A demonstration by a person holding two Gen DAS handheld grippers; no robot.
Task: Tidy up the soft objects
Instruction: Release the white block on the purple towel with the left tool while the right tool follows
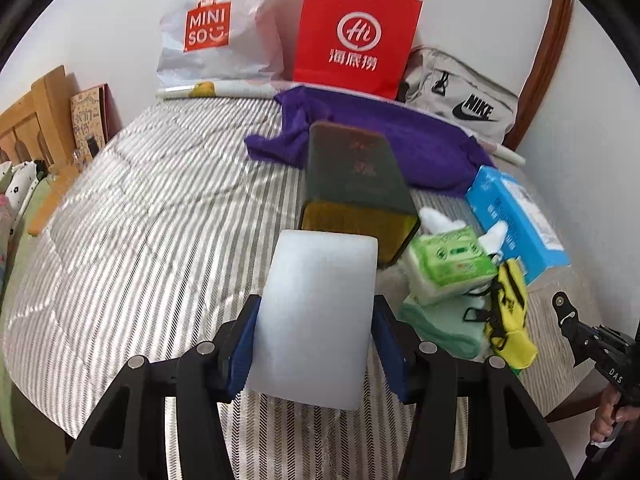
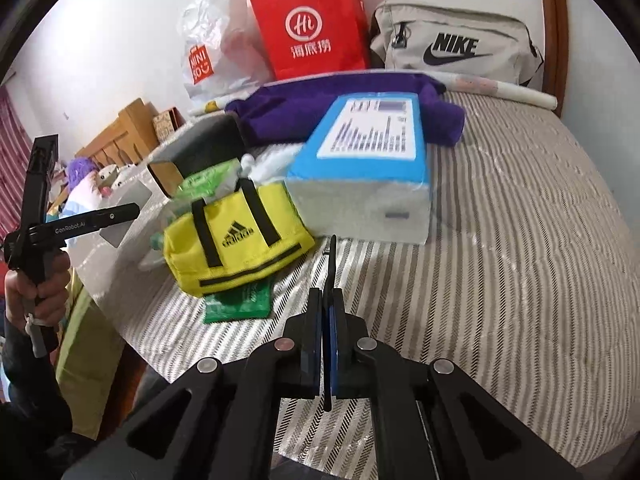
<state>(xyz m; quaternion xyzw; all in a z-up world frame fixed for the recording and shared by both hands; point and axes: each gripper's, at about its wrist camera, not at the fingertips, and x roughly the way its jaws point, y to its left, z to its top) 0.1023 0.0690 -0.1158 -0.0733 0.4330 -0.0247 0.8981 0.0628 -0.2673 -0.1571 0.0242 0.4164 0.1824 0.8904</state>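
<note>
White foam block point(image 1: 316, 316) sits gripped upright in the left claw point(image 1: 314, 344), the pile ahead to its right. Right claw point(image 2: 328, 312) is closed on a thin black strap point(image 2: 330, 264), nearest the yellow Adidas pouch point(image 2: 236, 240).

Walls: plain white painted wall point(image 1: 100, 20) behind the bed, evenly lit with soft shadows.
Bed: wide bed covered by a grey-and-white striped quilted bedspread point(image 1: 160, 220), glossy where light catches it.
Bed frame: curved dark brown wooden frame point(image 2: 554, 20) rising at the right edge against the wall.
Furniture: light wooden slatted headboard-like piece point(image 1: 32, 120) at the left.
Curtain: red-and-white striped fabric point(image 2: 14, 160) at the far left.
</note>
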